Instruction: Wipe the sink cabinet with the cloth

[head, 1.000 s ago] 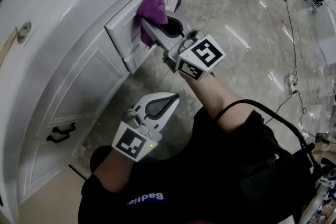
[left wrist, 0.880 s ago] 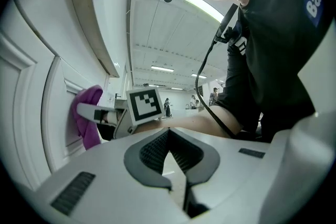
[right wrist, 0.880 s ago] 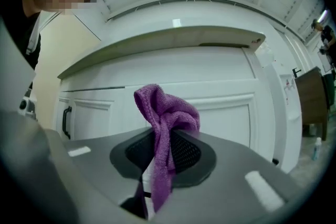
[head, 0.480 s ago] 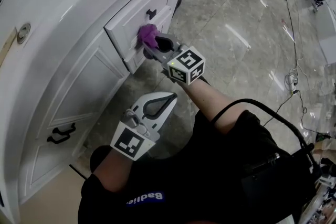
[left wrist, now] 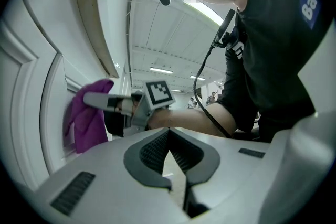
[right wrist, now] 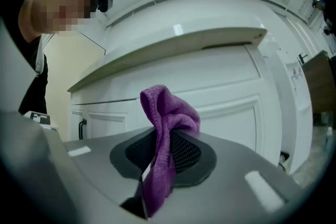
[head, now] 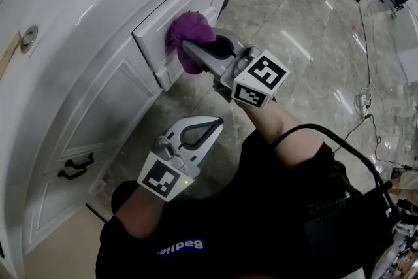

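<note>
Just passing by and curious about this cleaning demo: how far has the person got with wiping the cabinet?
Done: the purple cloth is picked up and clamped in the right gripper. In hand: it is pressed against the drawer front. Left: nothing shows which panels are already clean. The lower door with the black handle has nothing on it, and the left gripper hangs shut and empty.

The head view looks steeply down, with the white panelled sink cabinet [head: 98,95] at its left. The right gripper view faces it closely; all three share the crumpled purple cloth [head: 186,36].
</note>
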